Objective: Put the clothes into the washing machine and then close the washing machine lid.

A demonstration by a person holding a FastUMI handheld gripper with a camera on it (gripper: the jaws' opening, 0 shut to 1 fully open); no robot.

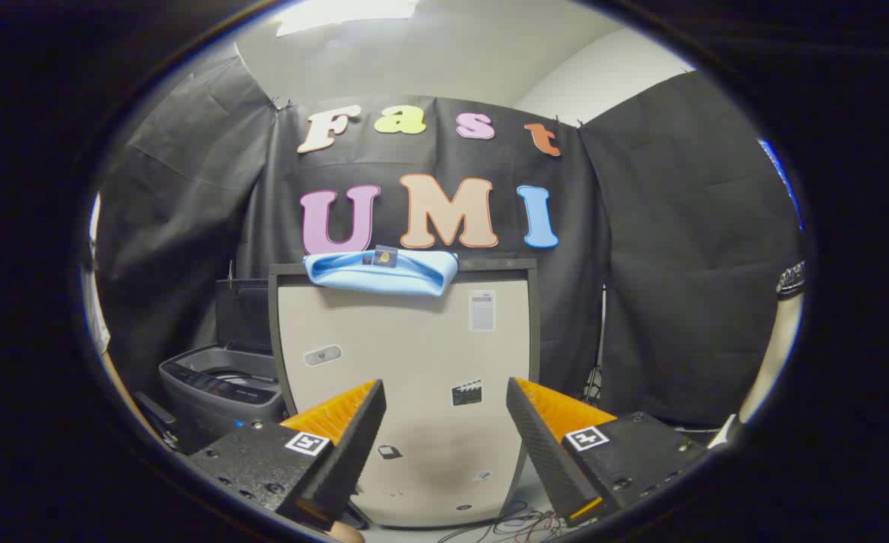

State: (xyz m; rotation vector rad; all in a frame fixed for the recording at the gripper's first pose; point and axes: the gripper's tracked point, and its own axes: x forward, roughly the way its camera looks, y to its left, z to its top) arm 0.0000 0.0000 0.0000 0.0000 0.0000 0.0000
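Note:
A light blue folded garment [381, 271] lies on top of a tall beige cabinet [406, 354], well beyond and above my fingers. My gripper [444, 400] is open, its fingers spread wide with nothing between them, facing the cabinet's front. A grey top-loading washing machine [218, 381] stands low beside the cabinet, past my left finger, with its dark lid [242, 313] raised upright behind the drum opening.
Black cloth walls close the booth behind and on both sides. Loose cables [516, 520] lie on the floor at the cabinet's foot. A person's arm with a wristwatch [787, 324] shows at the far right.

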